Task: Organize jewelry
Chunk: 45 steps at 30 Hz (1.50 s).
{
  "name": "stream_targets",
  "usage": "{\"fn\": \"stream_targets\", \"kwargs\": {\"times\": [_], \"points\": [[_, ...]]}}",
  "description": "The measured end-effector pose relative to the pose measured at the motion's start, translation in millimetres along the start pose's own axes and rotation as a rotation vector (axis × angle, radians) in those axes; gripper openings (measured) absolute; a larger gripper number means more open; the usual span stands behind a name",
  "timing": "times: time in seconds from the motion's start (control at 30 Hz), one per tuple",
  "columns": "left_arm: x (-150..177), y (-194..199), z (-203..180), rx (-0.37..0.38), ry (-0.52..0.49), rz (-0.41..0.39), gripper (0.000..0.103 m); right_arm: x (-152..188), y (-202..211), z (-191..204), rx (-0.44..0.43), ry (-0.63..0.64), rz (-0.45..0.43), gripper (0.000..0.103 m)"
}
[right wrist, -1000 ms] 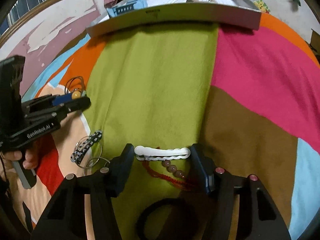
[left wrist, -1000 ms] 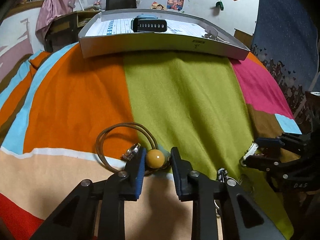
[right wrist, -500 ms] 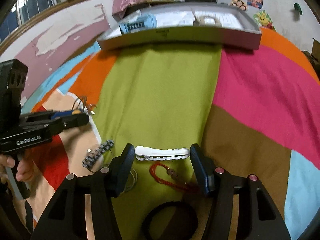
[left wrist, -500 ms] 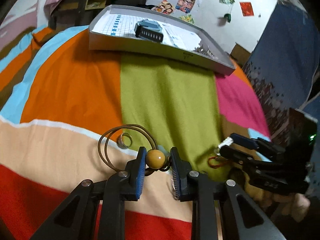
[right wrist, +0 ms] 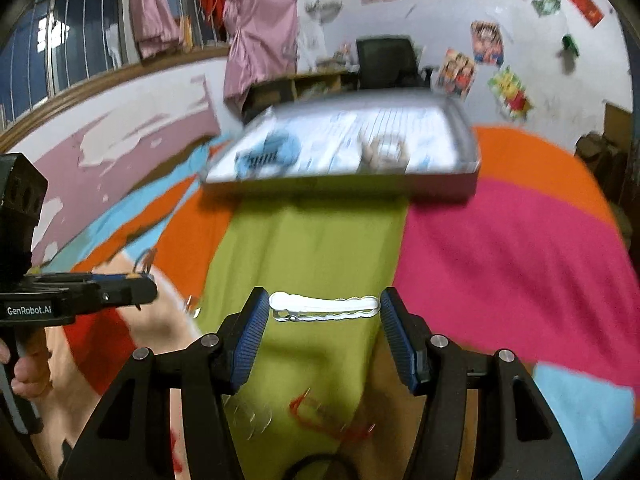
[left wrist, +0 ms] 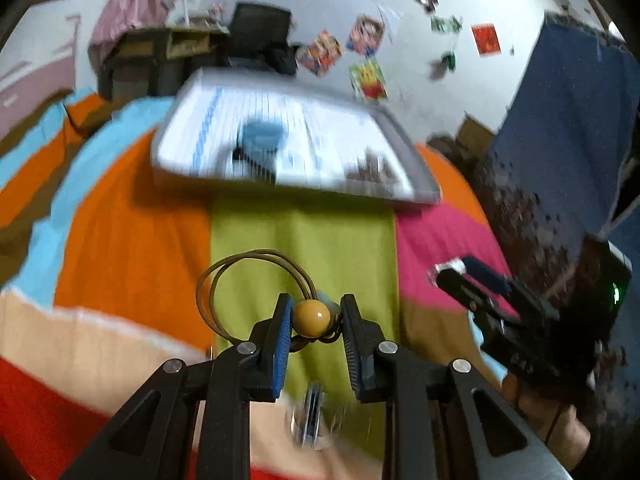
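**Left wrist view: both my grippers carry jewelry**

My left gripper (left wrist: 314, 316) pinches a yellow bead (left wrist: 311, 317), its brown cord loop (left wrist: 224, 276) arching toward 11 o'clock. My right gripper (right wrist: 324, 310) clamps a white hair clip (right wrist: 324, 305) endwise between half-spread jaws. A grey tray (left wrist: 404, 148) lies at 12 o'clock on the striped blanket (left wrist: 132, 232).

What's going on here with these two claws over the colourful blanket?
A person is sorting jewelry with a handheld claw in each hand. The left claw grips a yellow bead on a brown cord loop; the right claw holds a white hair clip end to end. Both items are off the blanket, with the grey tray ahead.
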<state>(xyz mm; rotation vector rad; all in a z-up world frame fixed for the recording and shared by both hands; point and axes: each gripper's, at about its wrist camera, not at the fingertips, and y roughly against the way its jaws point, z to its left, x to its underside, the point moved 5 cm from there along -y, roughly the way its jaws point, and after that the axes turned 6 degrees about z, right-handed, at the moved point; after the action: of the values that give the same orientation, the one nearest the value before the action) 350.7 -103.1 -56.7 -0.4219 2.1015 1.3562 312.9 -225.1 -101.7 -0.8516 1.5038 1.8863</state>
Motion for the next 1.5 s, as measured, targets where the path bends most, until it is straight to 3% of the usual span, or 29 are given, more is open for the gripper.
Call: {"fn": "stream_targets", "kwargs": {"times": [0.1, 0.23, 0.33, 0.47, 0.67, 1.1, 1.23, 1.37, 1.5], "points": [[-43.1, -8.0, -9.7, -0.003, 0.024, -0.079, 0.023, -22.8, 5.6, -12.7, 0.04, 0.001, -0.086, 0.053], [-91.0, -28.0, -22.9, -0.008, 0.01, -0.129, 0.023, -60.1, 10.5, -37.5, 0.073, -0.029, -0.188, 0.053], [-115.8, -50.7, -29.3, -0.003, 0.006, -0.124, 0.023, -86.4, 5.9, -60.6, 0.09, -0.057, -0.238, 0.053], [-133.1, -90.4, -32.8, 0.007, 0.027, -0.049, 0.023, -113.6, -7.1, -81.4, 0.107, -0.068, -0.256, 0.053], [-128.8, -127.3, -25.5, 0.024, 0.083, 0.07, 0.023, -115.5, -46.8, -96.0, 0.141, -0.059, -0.156, 0.053], [-111.1, -143.4, -17.0, -0.024, 0.12, 0.124, 0.026, -106.6, -64.4, -94.7, 0.19, -0.003, -0.123, 0.053], [-109.6, -143.4, -15.5, -0.027, 0.12, 0.116, 0.037, -103.6, -71.1, -99.0, 0.19, -0.015, -0.087, 0.054], [-110.2, -135.7, -13.8, -0.023, 0.135, 0.073, 0.062, -102.2, -72.3, -103.6, 0.184, -0.035, -0.081, 0.057], [-109.7, -128.3, -13.6, -0.011, 0.15, 0.064, 0.064, -99.8, -73.3, -106.3, 0.185, -0.042, -0.08, 0.061]]}}
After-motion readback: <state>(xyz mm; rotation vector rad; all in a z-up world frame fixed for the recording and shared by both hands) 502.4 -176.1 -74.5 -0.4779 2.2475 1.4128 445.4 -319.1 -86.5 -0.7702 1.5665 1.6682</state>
